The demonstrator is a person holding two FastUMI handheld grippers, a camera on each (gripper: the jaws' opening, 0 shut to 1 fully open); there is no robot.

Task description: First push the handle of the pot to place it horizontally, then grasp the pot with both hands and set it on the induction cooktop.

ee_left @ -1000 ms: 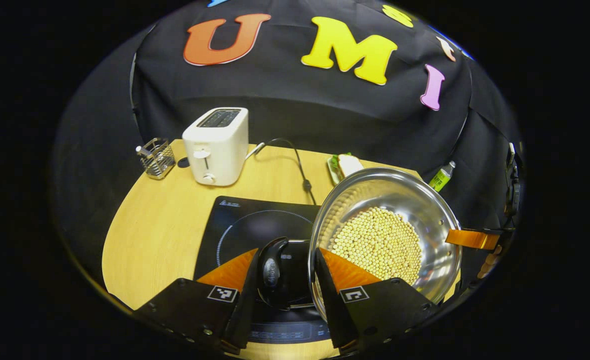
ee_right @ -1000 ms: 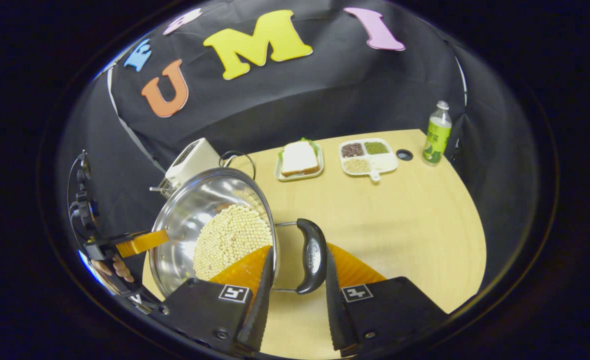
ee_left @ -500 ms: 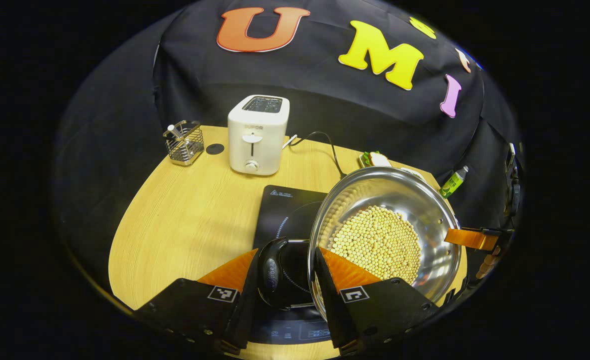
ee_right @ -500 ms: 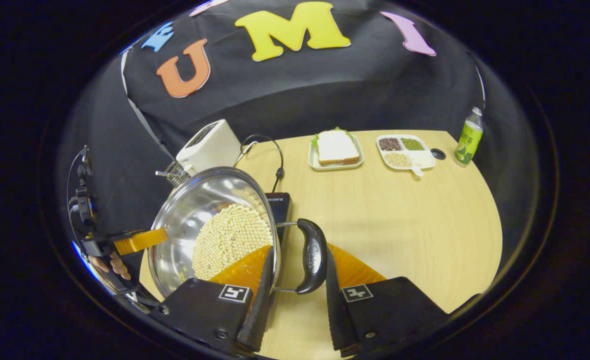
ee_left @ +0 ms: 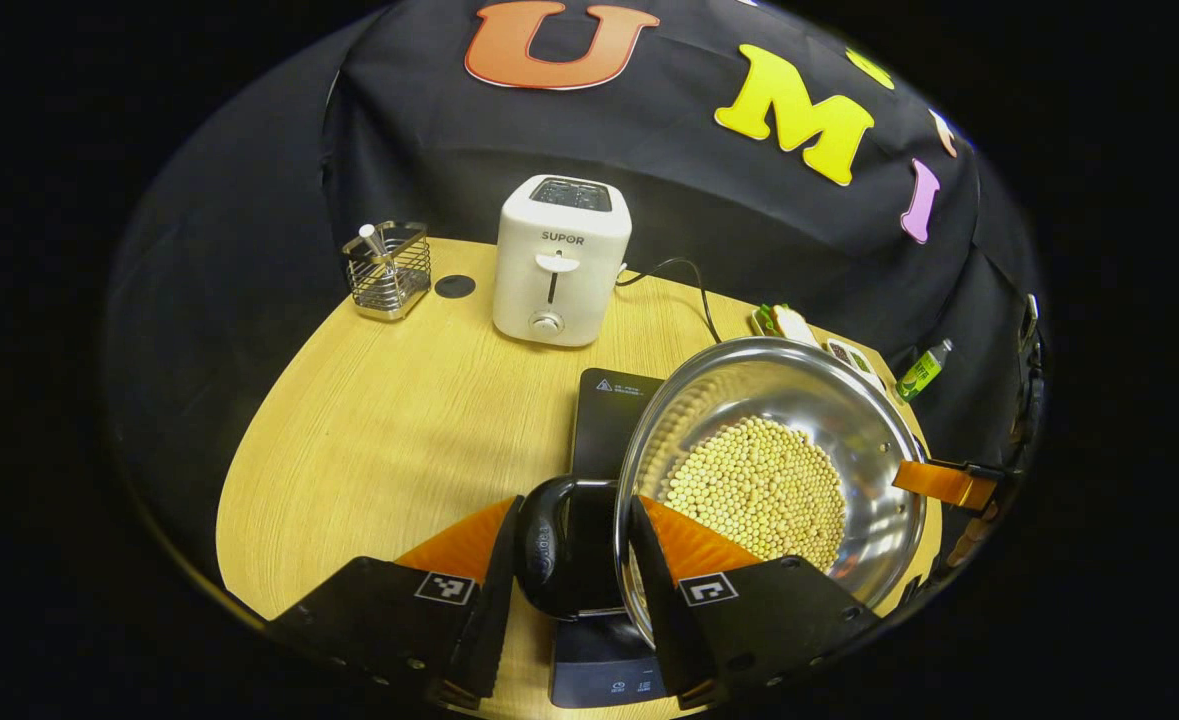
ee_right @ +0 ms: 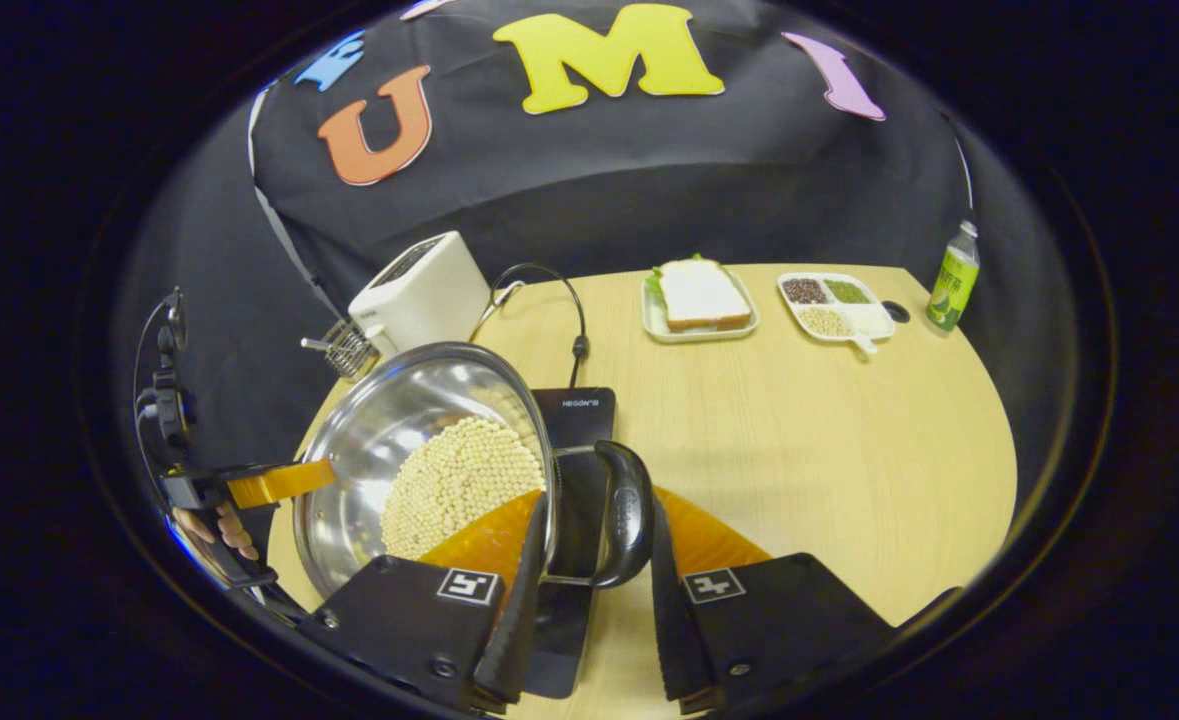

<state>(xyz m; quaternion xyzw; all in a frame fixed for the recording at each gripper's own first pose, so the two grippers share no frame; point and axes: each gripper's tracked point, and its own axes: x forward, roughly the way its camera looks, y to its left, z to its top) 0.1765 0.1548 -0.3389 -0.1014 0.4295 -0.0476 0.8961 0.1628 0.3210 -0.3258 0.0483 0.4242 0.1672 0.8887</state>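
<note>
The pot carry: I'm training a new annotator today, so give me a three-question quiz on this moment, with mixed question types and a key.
1. True or false: the pot holds pale round beans.
2. Multiple choice: what does the left gripper hold? A) the pot's rim B) the pot's black side handle C) the toaster
3. Fill in: in the right gripper view, the dark slab under the pot's near edge is the induction ____.

Key: 1 true. 2 B; the right gripper likewise closes on the opposite handle. 3 cooktop.
</note>
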